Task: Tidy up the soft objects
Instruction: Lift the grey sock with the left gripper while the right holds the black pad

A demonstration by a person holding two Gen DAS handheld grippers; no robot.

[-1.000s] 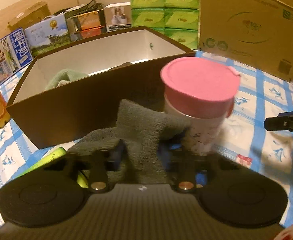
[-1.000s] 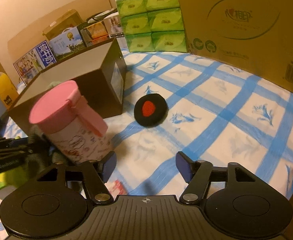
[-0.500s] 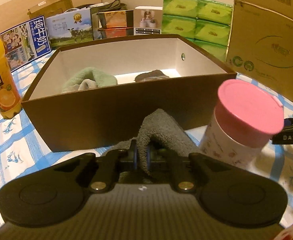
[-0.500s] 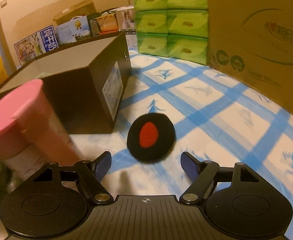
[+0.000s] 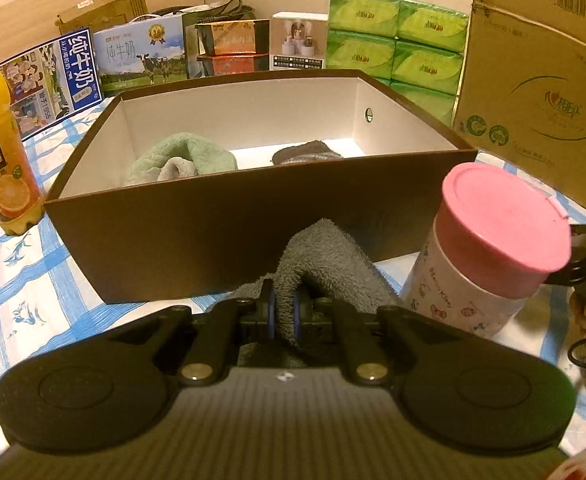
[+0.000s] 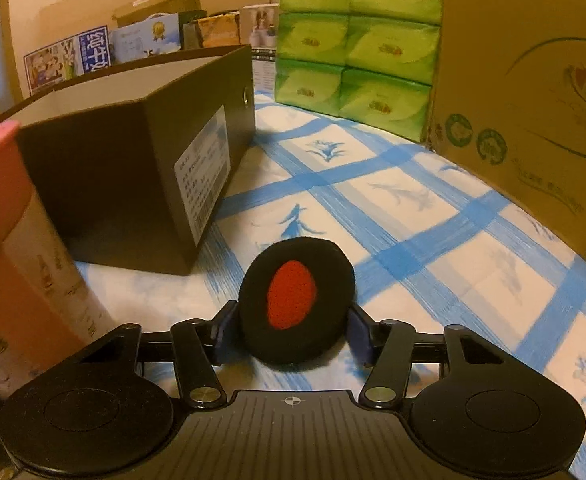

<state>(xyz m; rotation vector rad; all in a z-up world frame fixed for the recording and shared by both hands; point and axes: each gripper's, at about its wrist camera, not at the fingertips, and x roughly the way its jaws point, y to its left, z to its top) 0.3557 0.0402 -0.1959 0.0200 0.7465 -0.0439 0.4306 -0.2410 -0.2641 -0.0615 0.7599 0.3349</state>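
2 soft items stowed: green towel [image 5: 181, 156] and dark grey cloth [image 5: 305, 151], both lying inside brown box [image 5: 253, 216].
Left tool [image 5: 283, 312]: clamped on a fold of grey towel [image 5: 325, 256], just in front of the box's near wall, not yet over the rim.
Right tool [image 6: 293, 320]: fingers apart on either side of black pad with red centre [image 6: 297, 300], resting on the blue-checked cloth [image 6: 433, 216]; contact with the pad not clear.
Left to do: grey towel and black pad into the box, by the look of it.
Not soft, likely stays: pink-lidded canister [image 5: 493, 256], beside the grey towel.
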